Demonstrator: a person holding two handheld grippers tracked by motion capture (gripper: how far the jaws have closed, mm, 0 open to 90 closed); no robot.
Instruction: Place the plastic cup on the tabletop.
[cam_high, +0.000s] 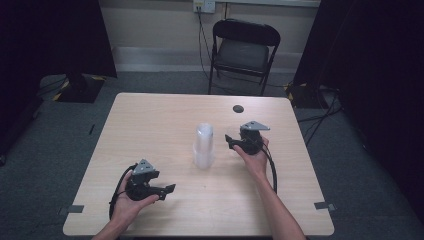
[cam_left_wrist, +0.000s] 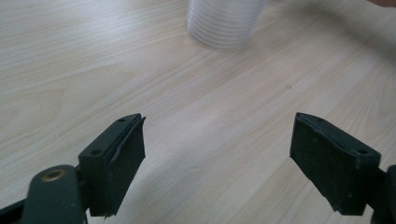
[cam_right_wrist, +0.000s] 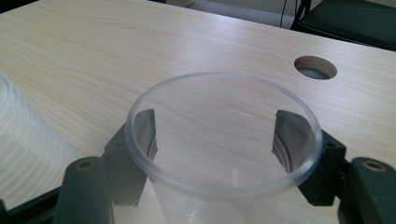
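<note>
The left tongs (cam_left_wrist: 219, 158) wait apart and empty near the bench's (cam_high: 165, 115) front edge; farther off, the right tongs (cam_right_wrist: 215, 140) clamp a clear cup (cam_right_wrist: 224, 135) beside the cup stack (cam_high: 203, 145); next, seemingly, setting it down upright, then easing off.

1. We see a black folding chair (cam_high: 244, 52) against a pale wall (cam_high: 155, 22).
2. We see grey carpet (cam_high: 60, 135) around the wooden table (cam_high: 150, 125).
3. We note a wall socket (cam_high: 204, 5) and dark curtains (cam_high: 50, 35).

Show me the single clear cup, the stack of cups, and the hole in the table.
single clear cup (cam_right_wrist: 224, 135), right gripper view, inner wall.
stack of cups (cam_high: 203, 145), high view, side wall.
hole (cam_right_wrist: 315, 68), right gripper view, centre.
</note>
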